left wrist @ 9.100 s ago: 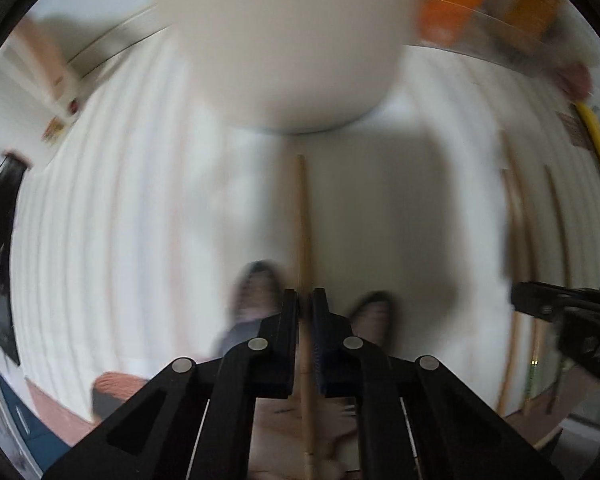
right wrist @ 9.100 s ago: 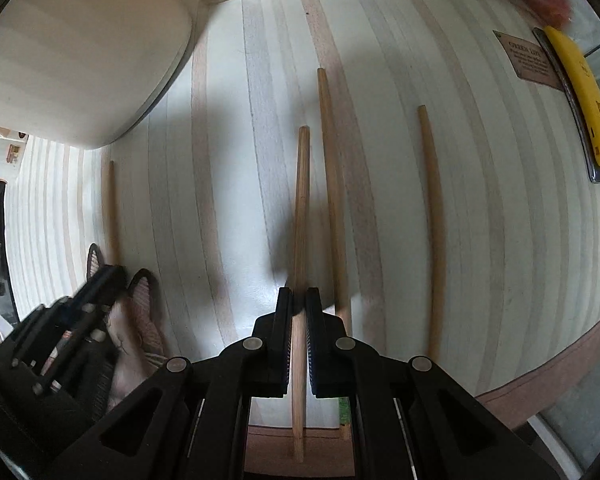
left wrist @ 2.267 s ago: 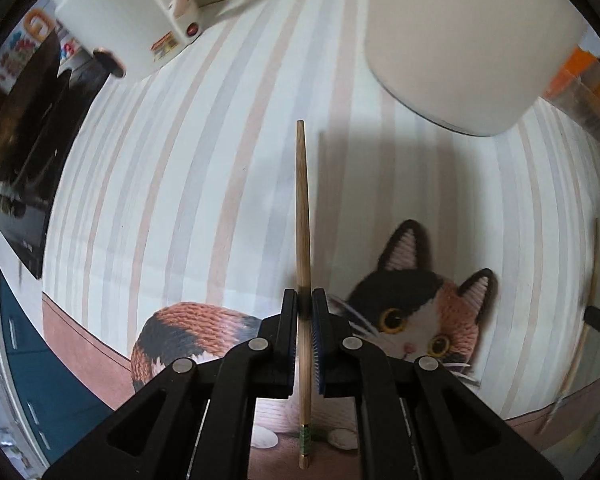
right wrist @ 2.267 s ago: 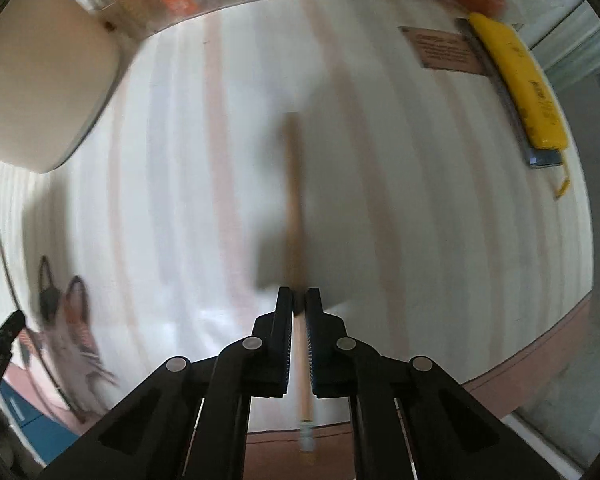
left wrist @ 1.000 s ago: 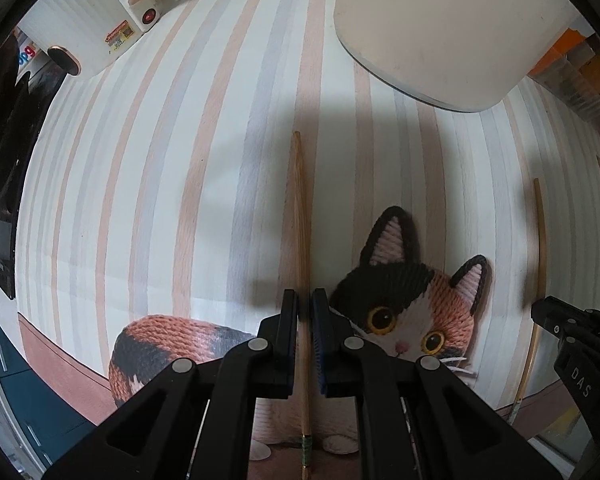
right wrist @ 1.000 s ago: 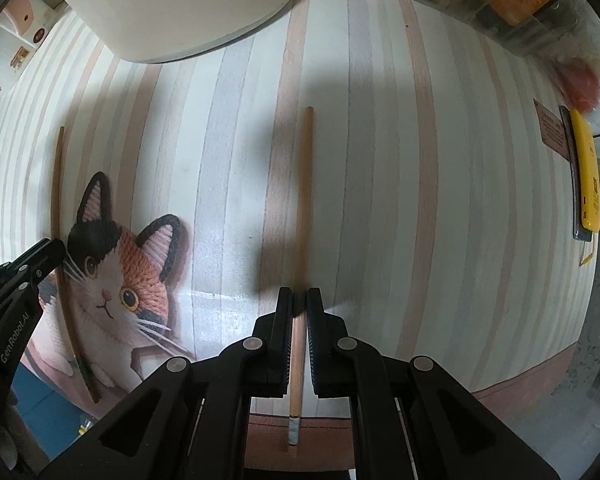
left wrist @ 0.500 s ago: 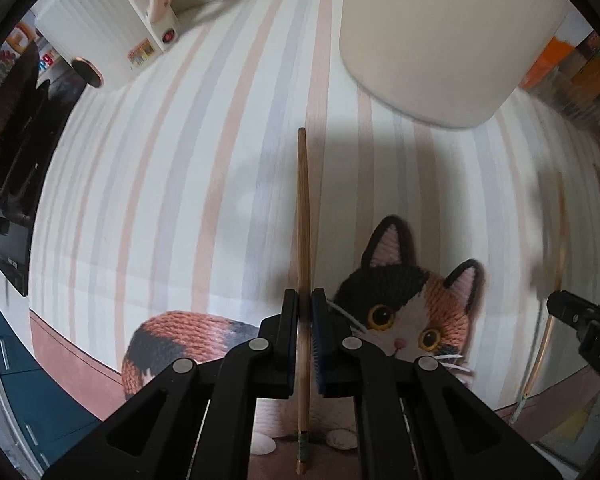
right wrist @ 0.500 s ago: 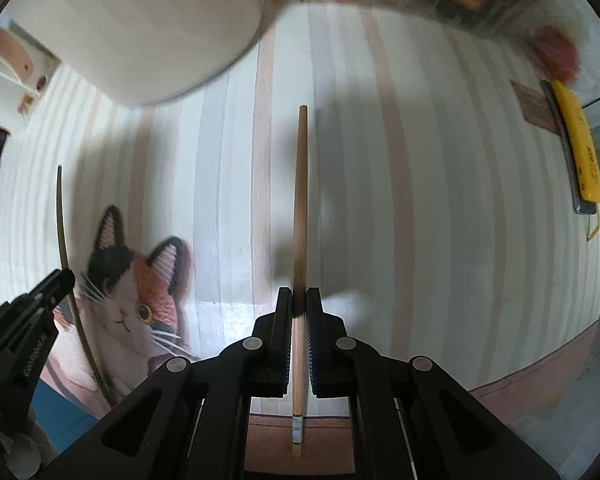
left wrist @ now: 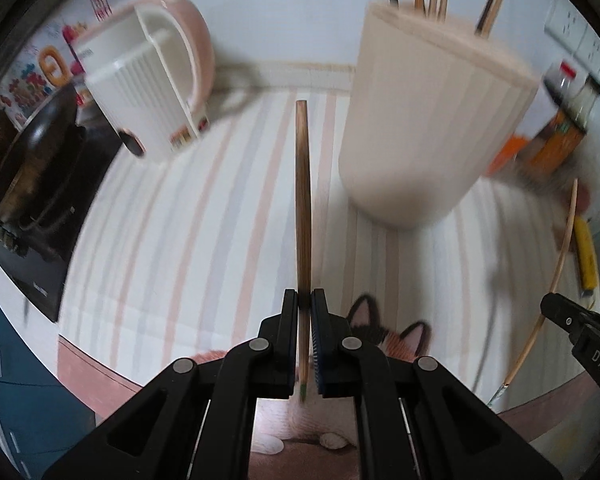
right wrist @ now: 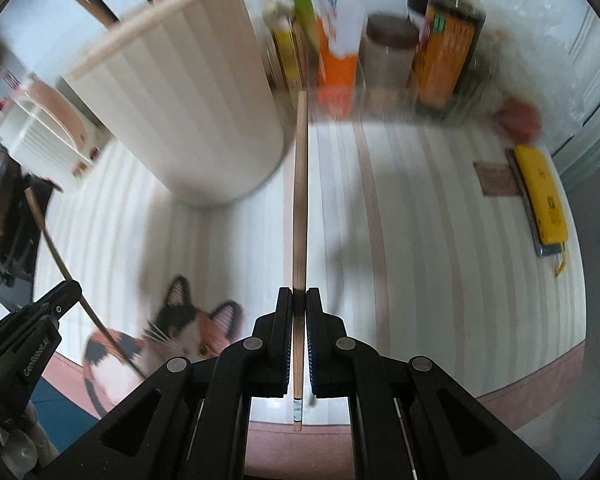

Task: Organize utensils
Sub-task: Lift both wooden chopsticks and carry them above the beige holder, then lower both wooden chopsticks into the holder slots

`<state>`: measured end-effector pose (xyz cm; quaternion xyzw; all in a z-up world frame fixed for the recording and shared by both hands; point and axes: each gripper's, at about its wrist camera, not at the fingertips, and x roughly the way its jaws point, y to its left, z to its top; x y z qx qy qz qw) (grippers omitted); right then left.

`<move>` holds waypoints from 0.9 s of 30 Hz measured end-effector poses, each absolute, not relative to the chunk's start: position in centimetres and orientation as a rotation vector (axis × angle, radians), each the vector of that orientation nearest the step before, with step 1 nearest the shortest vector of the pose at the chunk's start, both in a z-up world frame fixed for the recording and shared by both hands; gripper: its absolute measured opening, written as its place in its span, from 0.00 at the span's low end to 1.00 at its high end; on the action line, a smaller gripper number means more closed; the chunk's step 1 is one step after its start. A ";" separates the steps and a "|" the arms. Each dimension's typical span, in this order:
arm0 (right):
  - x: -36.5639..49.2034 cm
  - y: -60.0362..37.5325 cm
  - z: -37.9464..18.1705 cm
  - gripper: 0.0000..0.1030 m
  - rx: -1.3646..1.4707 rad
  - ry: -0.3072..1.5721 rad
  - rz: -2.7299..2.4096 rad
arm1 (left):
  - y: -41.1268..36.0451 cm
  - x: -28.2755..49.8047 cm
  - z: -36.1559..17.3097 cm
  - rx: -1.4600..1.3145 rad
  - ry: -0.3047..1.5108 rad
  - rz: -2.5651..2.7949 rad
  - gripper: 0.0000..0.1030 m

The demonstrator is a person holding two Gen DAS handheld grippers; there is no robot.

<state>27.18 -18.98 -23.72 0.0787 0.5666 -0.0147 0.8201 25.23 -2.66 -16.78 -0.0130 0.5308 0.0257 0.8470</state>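
One chopstick [left wrist: 303, 208] runs up frame centre, clamped in the left tool [left wrist: 304, 308]; another chopstick [right wrist: 300, 208] likewise in the right tool [right wrist: 299, 304]. Both point forward, probably for dropping into the cream holder [left wrist: 432, 120], upper right.

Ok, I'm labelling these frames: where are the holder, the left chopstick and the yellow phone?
holder [left wrist: 432, 120], left wrist view, ribbed side wall
left chopstick [left wrist: 302, 200], left wrist view, mid shaft
yellow phone [right wrist: 542, 200], right wrist view, its back
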 end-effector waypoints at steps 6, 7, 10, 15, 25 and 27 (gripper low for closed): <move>27.4 -19.3 -19.6 0.07 0.212 1.091 -0.015 | -1.8 24.7 -11.9 -0.066 1.016 0.043 0.04; 27.5 -19.3 -19.4 0.07 0.219 1.076 -0.011 | -1.5 24.7 -11.4 -0.069 1.003 0.041 0.04; 28.0 -19.5 -16.7 0.06 0.242 1.017 -0.001 | -0.9 24.6 -8.7 -0.088 0.944 0.032 0.04; 29.1 -19.7 -12.0 0.06 0.268 0.921 0.022 | 0.1 25.0 -3.7 -0.117 0.840 0.017 0.04; 33.4 -20.5 -4.5 0.06 0.317 0.781 0.062 | 0.2 28.2 4.0 -0.202 0.724 -0.065 0.04; 34.8 -20.7 -3.4 0.06 0.327 0.754 0.062 | -0.3 29.0 4.6 -0.208 0.718 -0.084 0.04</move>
